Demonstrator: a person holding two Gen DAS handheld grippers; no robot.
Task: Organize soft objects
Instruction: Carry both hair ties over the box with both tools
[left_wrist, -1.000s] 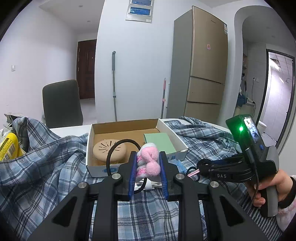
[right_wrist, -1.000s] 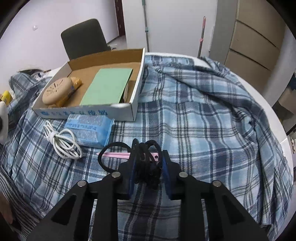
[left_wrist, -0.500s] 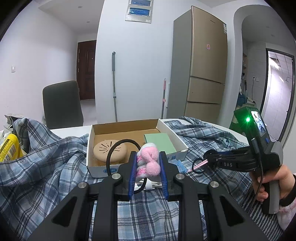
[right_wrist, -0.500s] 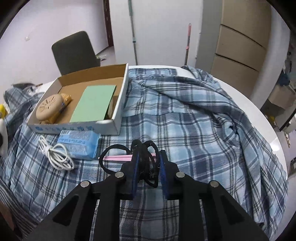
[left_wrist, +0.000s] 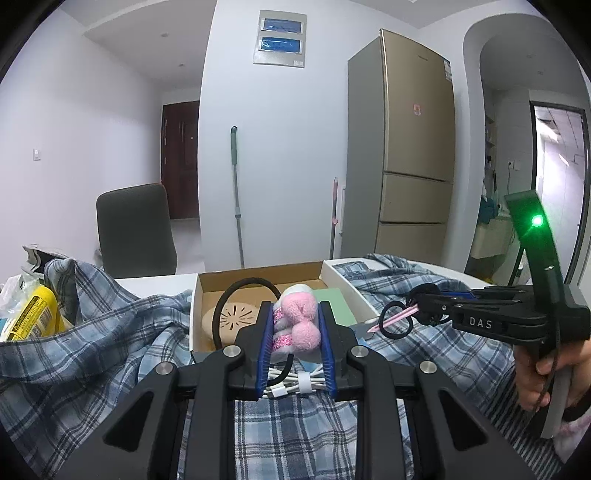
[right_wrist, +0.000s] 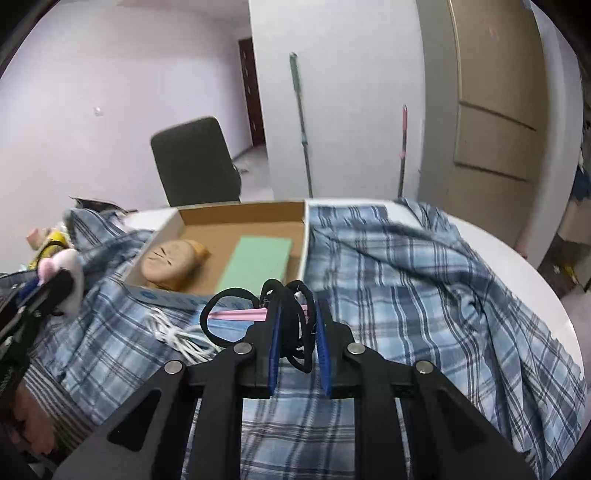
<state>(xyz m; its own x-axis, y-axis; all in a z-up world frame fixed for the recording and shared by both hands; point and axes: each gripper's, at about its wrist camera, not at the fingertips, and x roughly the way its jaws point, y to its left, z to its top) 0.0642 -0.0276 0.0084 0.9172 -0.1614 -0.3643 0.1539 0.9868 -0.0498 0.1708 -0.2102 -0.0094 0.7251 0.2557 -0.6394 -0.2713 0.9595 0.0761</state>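
Right wrist: right gripper has clamped the hair ties and lifted them off the cloth; left gripper grips plush. Box next, probably.

Room before me, itemised. Pale lilac-white painted walls. Tall champagne-gold multi-door refrigerator against the right wall. Dark brown wooden door down a short hallway. Dark grey upholstered chair behind my round white bench, itself draped in a blue plaid cloth. Green-handled mop and pink-handled pole, leaning on the white pillar. Arched opening at right with a bright tiled doorway.
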